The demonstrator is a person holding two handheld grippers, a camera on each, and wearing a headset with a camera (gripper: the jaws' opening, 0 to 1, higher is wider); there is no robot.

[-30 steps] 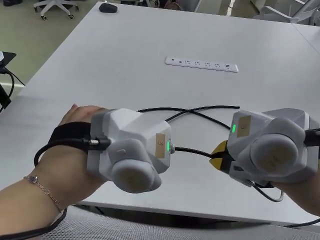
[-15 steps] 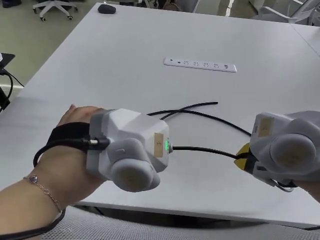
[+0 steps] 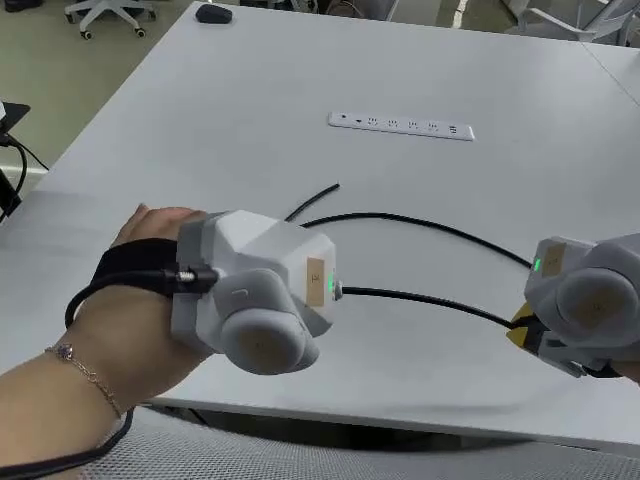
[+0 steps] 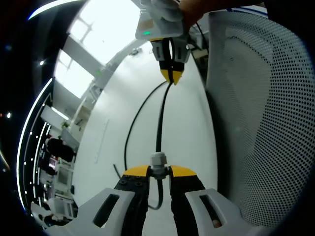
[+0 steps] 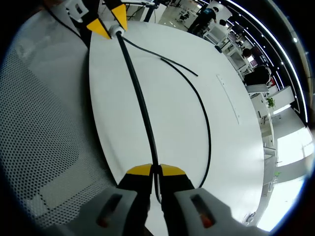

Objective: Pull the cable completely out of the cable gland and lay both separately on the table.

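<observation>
Two hand-held grippers with a cable stretched between them, near the front edge of a white table (image 3: pixel 250 90). The left gripper (image 4: pixel 158 171) has its yellow-tipped jaws pressed onto the pale grey cable gland (image 4: pixel 158 160), which sits between the tips with its nose pointing forward. The black cable (image 3: pixel 420 297) leaves the gland and runs nearly straight to the right gripper (image 5: pixel 153 170), whose jaws are drawn together and pinch the cable itself. A short curl of cable shows behind the gland, between the left gripper's jaws, so the cable passes through the gland. Beyond the right gripper the cable turns back and lies on the table in a long arc, its free end resting toward the middle of the table, well short of a white power strip (image 3: pixel 400 127). A hand (image 3: pixel 140 300) with a black strap across it holds the left gripper. A mesh chair back (image 4: pixel 256 98) stands at the table's edge, below both grippers.
</observation>
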